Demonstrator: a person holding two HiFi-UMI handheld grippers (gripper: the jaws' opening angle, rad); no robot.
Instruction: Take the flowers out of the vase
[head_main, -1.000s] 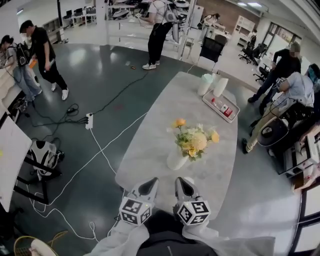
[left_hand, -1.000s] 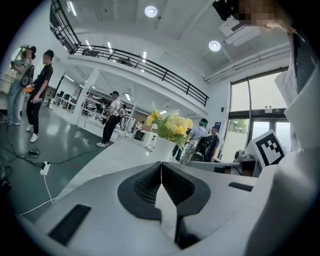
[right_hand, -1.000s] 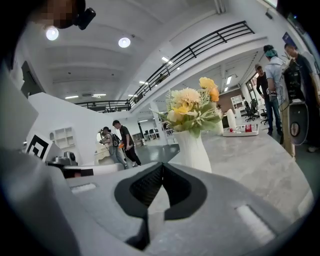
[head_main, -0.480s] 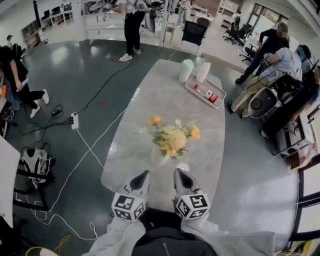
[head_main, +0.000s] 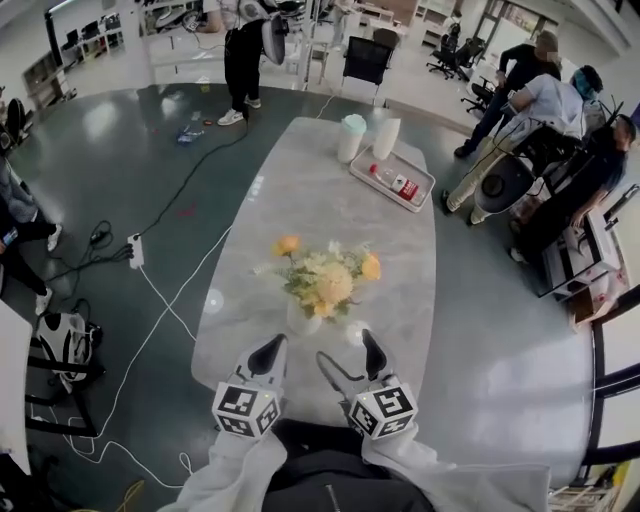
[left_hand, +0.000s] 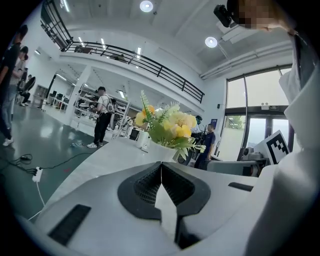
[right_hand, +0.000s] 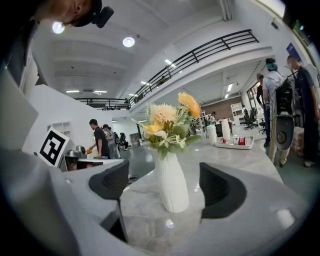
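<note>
Flowers (head_main: 325, 275) are sitting in the white vase (head_main: 303, 320) near the close end of the table (head_main: 330, 190), just ahead of both grippers. Left gripper (head_main: 268, 352) jaws are pressing together, gripping nothing. Right gripper (head_main: 350, 358) jaws have just been opening and are now standing spread, framing the vase ahead without touching it.

Risks, my read:
- The vase is looking slim, ribbed and narrow-footed, standing on a glossy marble-look top. Pulling the bunch with the vase unbraced is probably going to drag or tip it.
- The bunch is looking loose, with yellow and cream heads on thin leafy stems. Pinching only a few stems is risking slip or leaving the rest behind.
</note>
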